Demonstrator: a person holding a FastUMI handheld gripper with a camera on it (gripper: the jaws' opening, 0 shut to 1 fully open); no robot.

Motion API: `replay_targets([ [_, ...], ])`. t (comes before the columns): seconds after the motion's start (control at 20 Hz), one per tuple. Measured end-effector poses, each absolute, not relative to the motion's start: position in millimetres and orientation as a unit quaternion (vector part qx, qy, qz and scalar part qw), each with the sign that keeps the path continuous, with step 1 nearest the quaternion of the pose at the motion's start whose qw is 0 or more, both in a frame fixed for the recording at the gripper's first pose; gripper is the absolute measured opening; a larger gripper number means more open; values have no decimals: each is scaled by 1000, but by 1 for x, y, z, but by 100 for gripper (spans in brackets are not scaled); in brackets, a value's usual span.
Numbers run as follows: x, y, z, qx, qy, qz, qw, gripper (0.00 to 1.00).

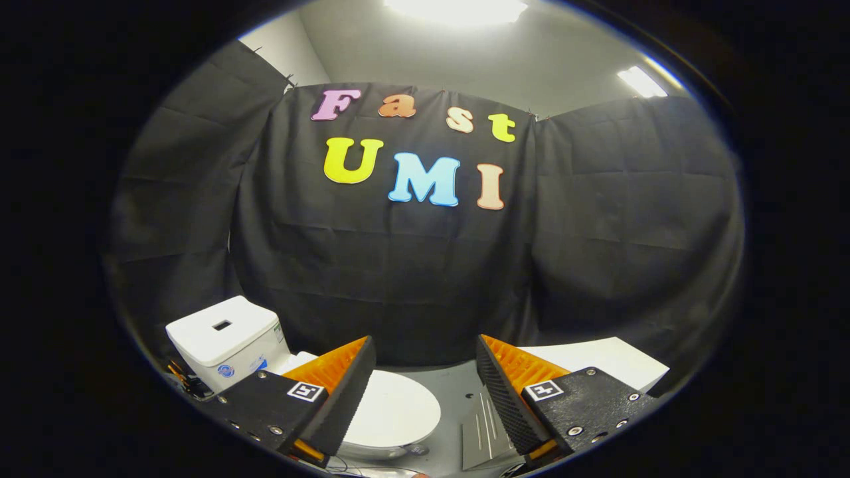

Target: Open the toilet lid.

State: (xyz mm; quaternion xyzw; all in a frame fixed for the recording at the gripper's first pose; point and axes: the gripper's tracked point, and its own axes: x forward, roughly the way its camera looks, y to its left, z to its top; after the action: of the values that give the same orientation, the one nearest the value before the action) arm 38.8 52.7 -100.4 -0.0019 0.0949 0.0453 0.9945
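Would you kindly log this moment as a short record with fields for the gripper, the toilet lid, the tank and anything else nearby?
gripper: gripper open, fingers apart, holding nothing
toilet lid: toilet lid closed, lying flat, just ahead of the left finger and partly hidden by it
tank: white tank behind the lid, lid on, dark slot on top
nearby: white block beyond the right finger
contact: none visible
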Motion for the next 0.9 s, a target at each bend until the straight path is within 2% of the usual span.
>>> replay_targets([
  [0.3, 44, 65, -137, 28, 130, 66, 989, 94],
  [0.9, 43, 47, -216, 23, 202, 53, 978, 94],
])
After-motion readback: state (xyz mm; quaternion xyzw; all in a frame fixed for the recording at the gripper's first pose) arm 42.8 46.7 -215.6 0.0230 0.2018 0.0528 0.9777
